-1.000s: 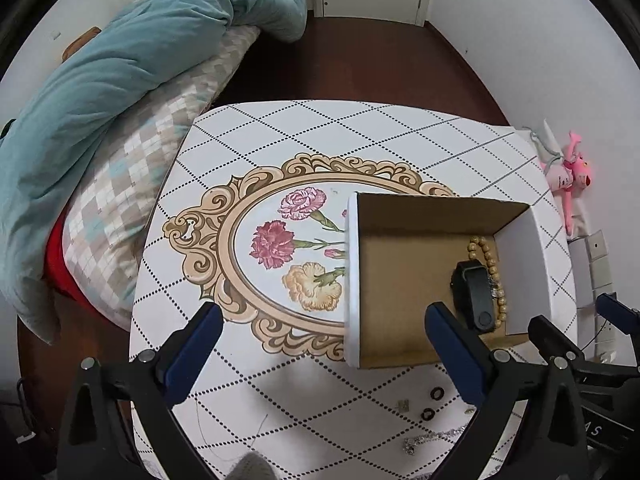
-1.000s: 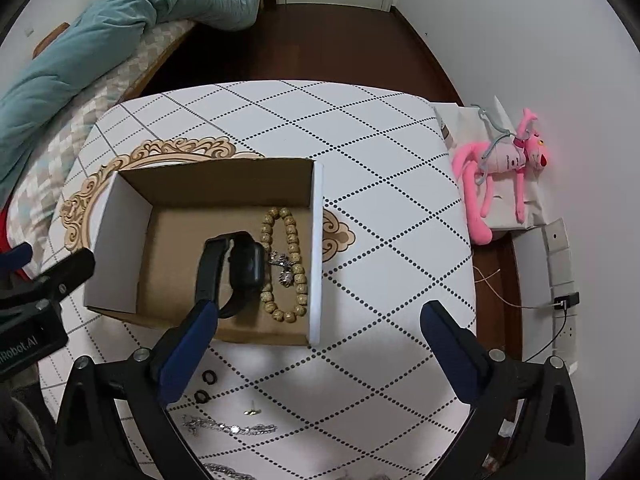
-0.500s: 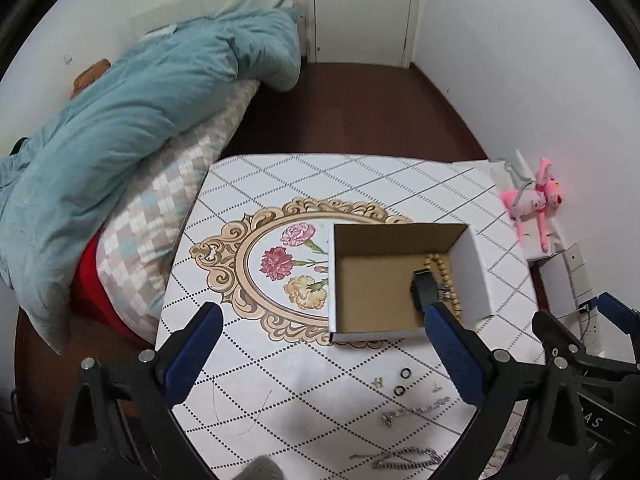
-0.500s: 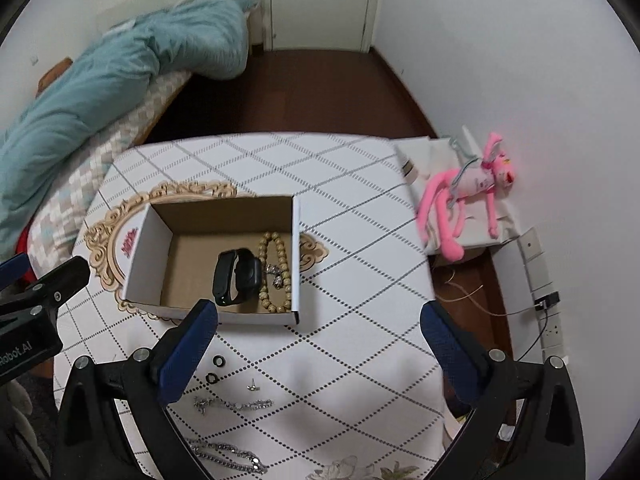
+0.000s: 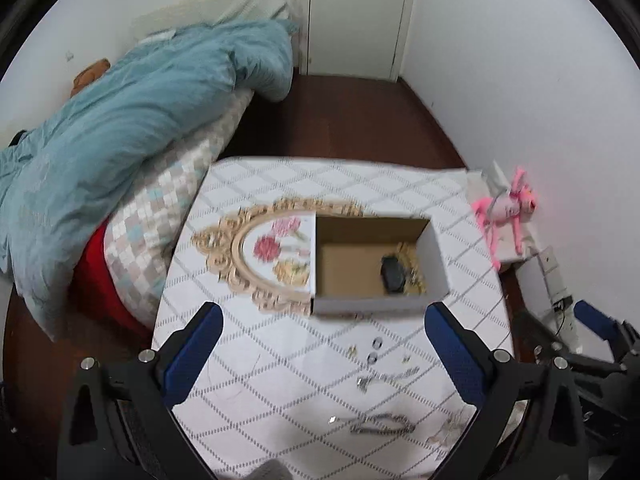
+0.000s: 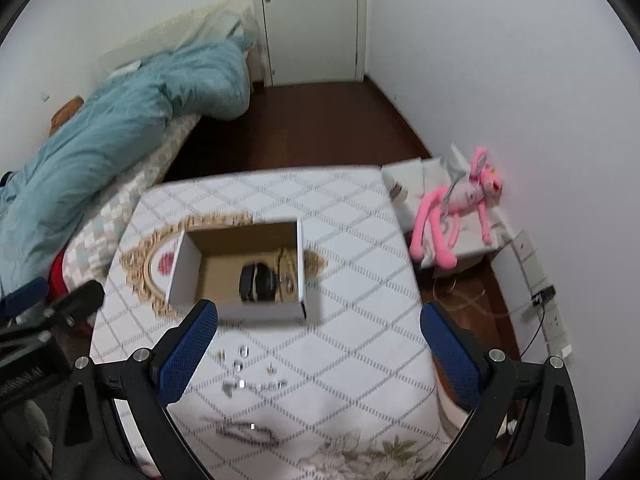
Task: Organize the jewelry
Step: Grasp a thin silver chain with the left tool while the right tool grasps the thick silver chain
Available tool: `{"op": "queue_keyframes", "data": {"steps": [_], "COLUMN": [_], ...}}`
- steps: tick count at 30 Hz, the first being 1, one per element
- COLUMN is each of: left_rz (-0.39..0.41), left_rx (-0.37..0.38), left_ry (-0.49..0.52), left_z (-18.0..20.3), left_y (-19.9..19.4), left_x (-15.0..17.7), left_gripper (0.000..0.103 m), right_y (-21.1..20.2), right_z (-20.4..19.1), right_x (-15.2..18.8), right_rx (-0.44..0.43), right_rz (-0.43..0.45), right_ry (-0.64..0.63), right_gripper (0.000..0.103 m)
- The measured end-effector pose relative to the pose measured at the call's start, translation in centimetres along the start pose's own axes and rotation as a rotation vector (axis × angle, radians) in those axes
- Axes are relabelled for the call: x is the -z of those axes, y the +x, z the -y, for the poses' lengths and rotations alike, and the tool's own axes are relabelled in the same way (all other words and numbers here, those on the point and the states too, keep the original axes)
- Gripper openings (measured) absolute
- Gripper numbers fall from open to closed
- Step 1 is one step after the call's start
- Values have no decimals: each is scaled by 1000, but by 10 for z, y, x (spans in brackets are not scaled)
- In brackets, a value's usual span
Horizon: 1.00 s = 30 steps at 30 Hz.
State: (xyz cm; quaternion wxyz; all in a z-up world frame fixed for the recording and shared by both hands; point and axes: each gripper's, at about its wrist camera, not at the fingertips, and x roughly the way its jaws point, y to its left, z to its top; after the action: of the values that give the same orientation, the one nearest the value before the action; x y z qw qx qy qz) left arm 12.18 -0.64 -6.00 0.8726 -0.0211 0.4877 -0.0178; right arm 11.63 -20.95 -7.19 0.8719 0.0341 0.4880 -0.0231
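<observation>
An open white cardboard box (image 5: pixel 438 258) (image 6: pixel 186 264) stands on the patterned table (image 5: pixel 280 364) (image 6: pixel 360 292). Inside lie a black watch (image 5: pixel 393 273) (image 6: pixel 256 282) and a tan bead bracelet (image 5: pixel 412 258) (image 6: pixel 285 264). On the table in front of the box lie two small rings (image 5: pixel 375 350) (image 6: pixel 240 358), a silver chain (image 5: pixel 386 378) (image 6: pixel 256 386) and a darker chain (image 5: pixel 382 427) (image 6: pixel 246 432). My left gripper (image 5: pixel 318 346) and right gripper (image 6: pixel 318 344) hang high above the table's near side, both open with nothing between the fingers.
A bed with a teal duvet (image 5: pixel 120 120) (image 6: pixel 120 120) lies left of the table. A pink plush toy (image 5: pixel 506 212) (image 6: pixel 456 204) rests on a white package by the right wall. Cables and a wall socket (image 6: pixel 540 296) sit at the right. A closed door (image 5: pixel 356 12) is at the back.
Both grippers have pulled up and back from the box, so the table and box look smaller and more of the room shows. Both stayed open. The jewelry has not moved.
</observation>
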Motion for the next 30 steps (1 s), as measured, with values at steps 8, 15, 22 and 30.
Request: {"op": "queue_keyframes", "data": {"steps": [8, 15, 22, 30], "left_rz": [-208, -342, -353, -353], "left_rx": [-64, -72, -163, -194], "left_ry": [28, 27, 16, 10], "left_z": [-10, -9, -23, -35], "left_y": [69, 116, 127, 126], "left_x": [73, 123, 141, 150], "left_gripper": [103, 103, 103, 103], "right_y": [75, 109, 127, 119], "right_z": [8, 19, -7, -41], "right_x": [82, 130, 154, 163], "right_rx": [-62, -153, -192, -70], "right_rz": [-251, -360, -402, -308], "right_ry": [35, 71, 22, -121], "right_gripper": [85, 62, 62, 37]}}
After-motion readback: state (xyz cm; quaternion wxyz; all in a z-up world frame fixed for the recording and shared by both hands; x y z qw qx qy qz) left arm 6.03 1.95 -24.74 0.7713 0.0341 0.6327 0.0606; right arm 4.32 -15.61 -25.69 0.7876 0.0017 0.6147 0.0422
